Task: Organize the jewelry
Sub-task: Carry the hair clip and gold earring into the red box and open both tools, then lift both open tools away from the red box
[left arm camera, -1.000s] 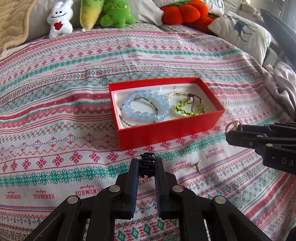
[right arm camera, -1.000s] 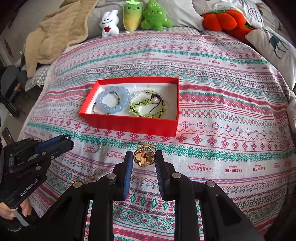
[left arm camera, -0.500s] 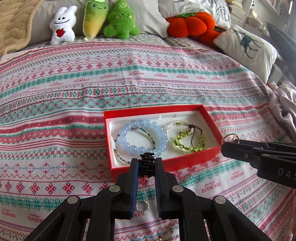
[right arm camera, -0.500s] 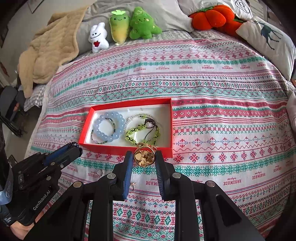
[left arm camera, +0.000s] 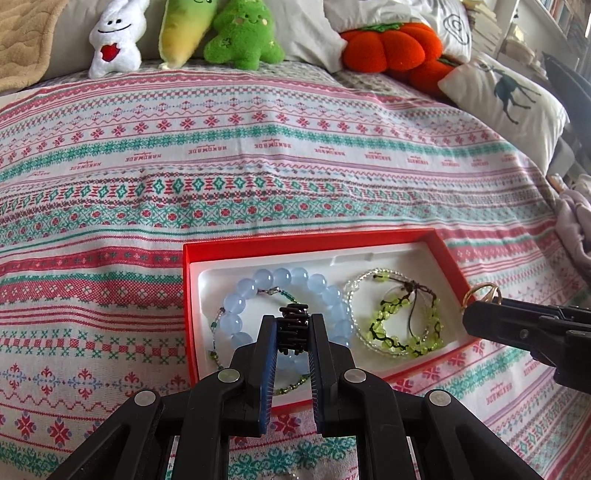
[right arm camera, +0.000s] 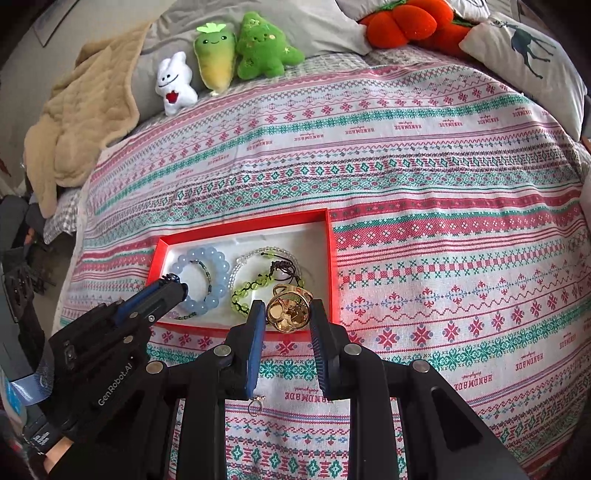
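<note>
A tan blanket is heaped at the far left corner of the bed, beside a grey pillow. Against that pillow, along the far edge, stand a white plush toy, a yellow-green plush and a green plush, then an orange pumpkin cushion and a white pillow with a deer print toward the far right corner. A striped bedspread in red, green and white covers the bed.

The red box lies on the bedspread near the front edge, holding a blue bead bracelet on its left and a green bead bracelet on its right. The left gripper hangs over the blue bracelet, its jaws clamped on a small black hair clip. The right gripper hangs over the box's right front corner, gripping a gold ornament. A small ring lies on the bedspread in front of the box.
</note>
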